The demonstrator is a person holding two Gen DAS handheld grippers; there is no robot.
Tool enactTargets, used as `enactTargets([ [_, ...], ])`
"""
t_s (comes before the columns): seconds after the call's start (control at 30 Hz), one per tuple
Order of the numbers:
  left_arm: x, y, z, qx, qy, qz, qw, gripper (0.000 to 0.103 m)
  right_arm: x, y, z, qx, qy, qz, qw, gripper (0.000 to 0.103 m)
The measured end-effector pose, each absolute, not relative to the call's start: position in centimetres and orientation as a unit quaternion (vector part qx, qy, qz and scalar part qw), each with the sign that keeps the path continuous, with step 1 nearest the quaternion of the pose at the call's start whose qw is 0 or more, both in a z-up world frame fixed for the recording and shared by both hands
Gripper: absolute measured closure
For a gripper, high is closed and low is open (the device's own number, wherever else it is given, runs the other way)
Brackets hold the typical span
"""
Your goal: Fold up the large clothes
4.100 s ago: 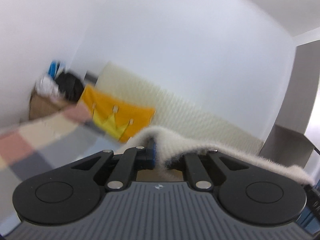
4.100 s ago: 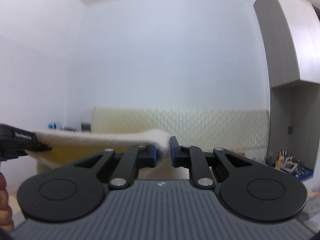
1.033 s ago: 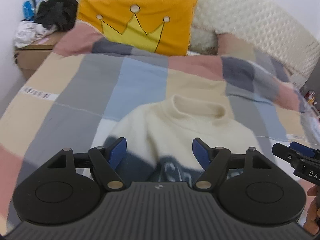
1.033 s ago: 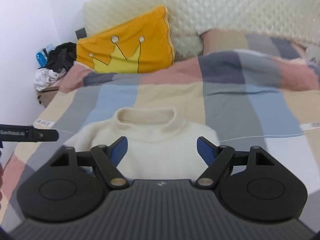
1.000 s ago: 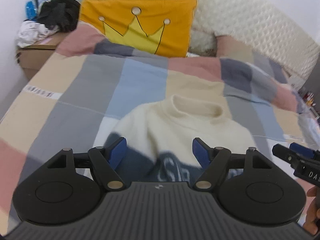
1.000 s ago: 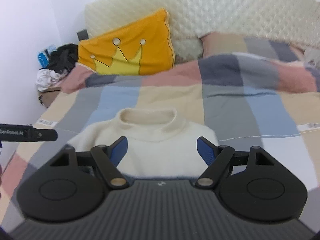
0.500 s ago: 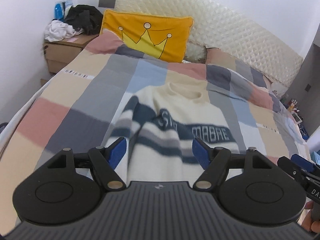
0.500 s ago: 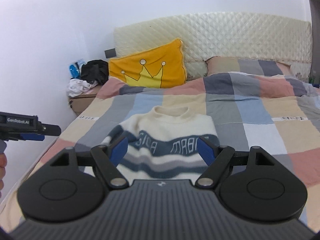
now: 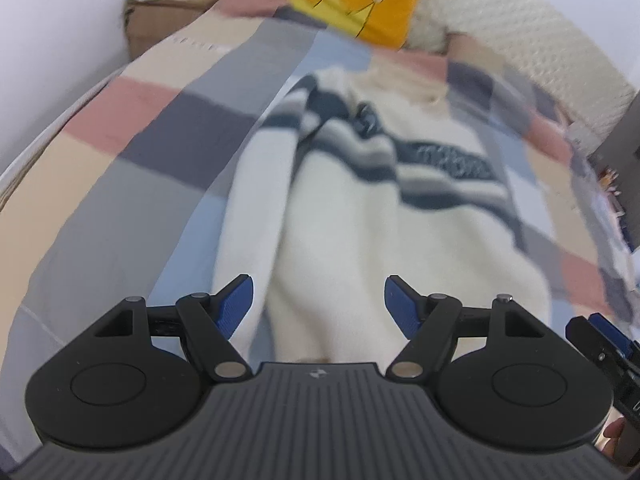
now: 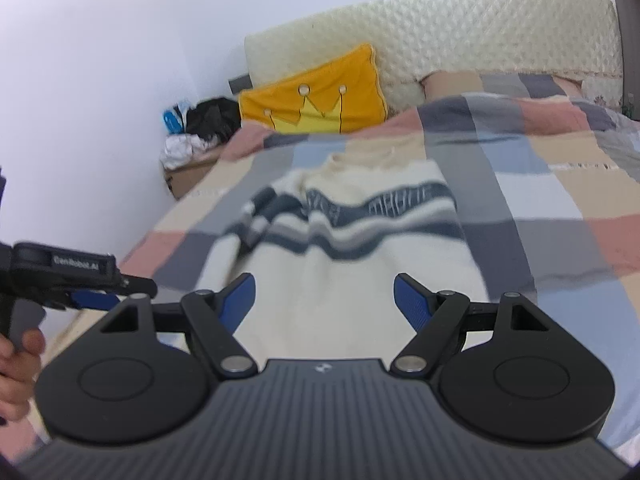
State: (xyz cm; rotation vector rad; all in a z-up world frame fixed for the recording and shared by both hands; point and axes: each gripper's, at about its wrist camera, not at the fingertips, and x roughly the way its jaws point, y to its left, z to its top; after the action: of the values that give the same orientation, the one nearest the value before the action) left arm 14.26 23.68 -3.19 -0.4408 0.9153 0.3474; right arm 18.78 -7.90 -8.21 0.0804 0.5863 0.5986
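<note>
4 seconds earlier both grippers pinched the cream edge of the sweater in the air, with wall and headboard behind. By 1 second earlier the jaws stood apart over the collar end, and only its cream top showed. Now the views had pulled back toward the hem, so the whole sweater (image 10: 352,236) was seen – the navy and grey stripes and the band of lettering included.

The left gripper (image 9: 318,300) was wide open with nothing between its blue pads, hovering above the hem end. The right gripper (image 10: 324,300) was likewise spread and empty; the left gripper showed at the left edge of its view.

The sweater lay flat on the checked bedspread (image 10: 532,184), front up. Its long axis ran down the bed – collar toward the yellow crown pillow (image 10: 316,92) and headboard (image 10: 440,36), hem toward the grippers. 1 sleeve (image 9: 256,184) lay along its left side, cuff toward the hem.
</note>
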Motion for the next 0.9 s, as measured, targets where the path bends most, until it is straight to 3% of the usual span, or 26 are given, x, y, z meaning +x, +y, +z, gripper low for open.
enactTargets([
  [0.27,15.3,26.0,-8.6,-0.179,0.488,0.198,0.831,0.028,18.6,-7.2,-14.6,0.030,0.314,0.296,0.902,0.025],
  [0.6,17.8,27.4,-12.2,-0.143,0.523,0.204,0.815,0.051,20.0,-5.9,-18.1,0.011,0.340,0.319,0.885,0.025],
  [0.9,19.3,26.5,-14.1,-0.128,0.539,0.177,0.813,0.054,20.9,-4.9,-20.5,0.005,0.376,0.329,0.866,0.025],
])
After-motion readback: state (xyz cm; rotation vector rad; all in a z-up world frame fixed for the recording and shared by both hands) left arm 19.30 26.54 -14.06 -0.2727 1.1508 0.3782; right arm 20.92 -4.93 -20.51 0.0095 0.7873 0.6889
